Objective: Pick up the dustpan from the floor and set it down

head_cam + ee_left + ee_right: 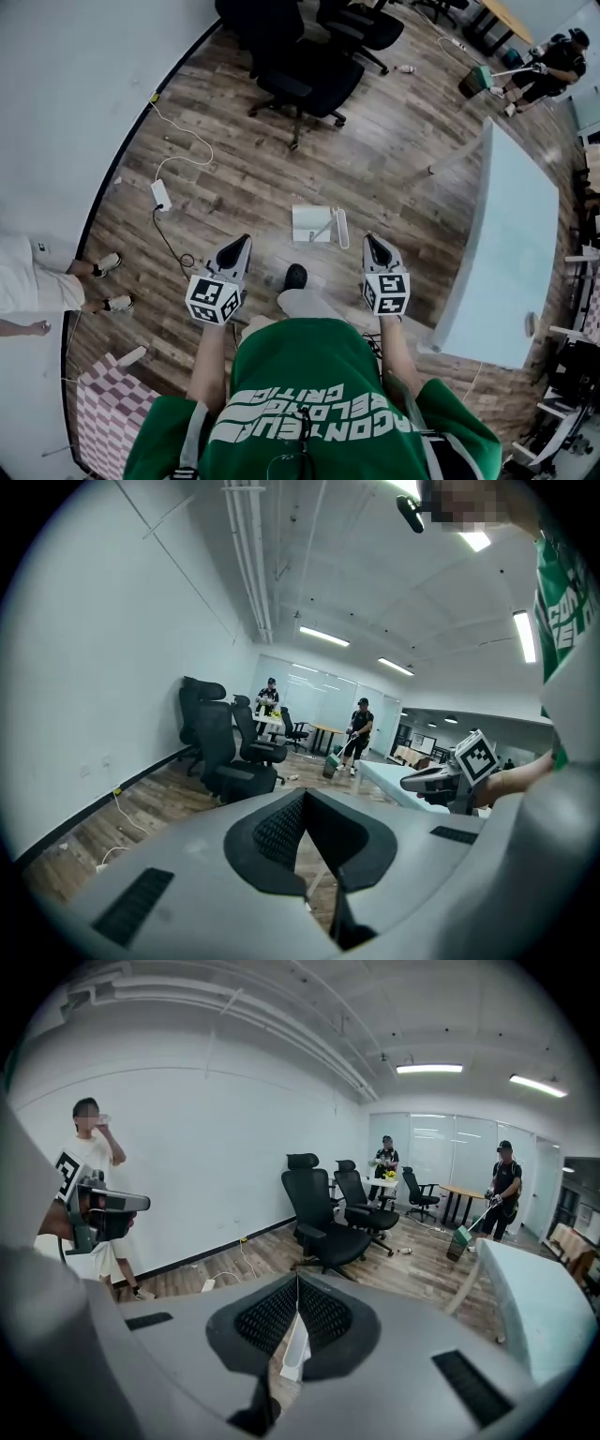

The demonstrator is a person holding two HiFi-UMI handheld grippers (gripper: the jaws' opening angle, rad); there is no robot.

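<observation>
– So, where's the dustpan (313,225)?
– Flat on the wooden floor (244,159), straight ahead of the person in the green shirt (300,375). It's white, with its handle (340,228) lying along its right side. Nothing is holding it.
– And what's closest to it?
– A dark shoe (295,277), just on the near side of it. Then one gripper on either side.
– Go on, the left one first
– The left hand-held gripper (242,242) sits to the lower left of the dustpan, clear of it. In its own view the jaw tips meet, with nothing between them.
– The right one?
– The right hand-held gripper (372,242) is just beside the handle, to its right, and I see no contact. Its jaws are closed too, and empty. A white sliver of the dustpan shows through the gap below the tips in its own view.
– What lies further out?
– Black office chairs (305,80) stand well beyond the dustpan. A white table (511,234) runs along the right. On the left, near the wall, a power strip (161,194) lies with its cable (183,131). A person in white (28,286) stands at the left edge, near a checkered mat (108,417). In the far right corner there's a person with a broom (553,66)
</observation>
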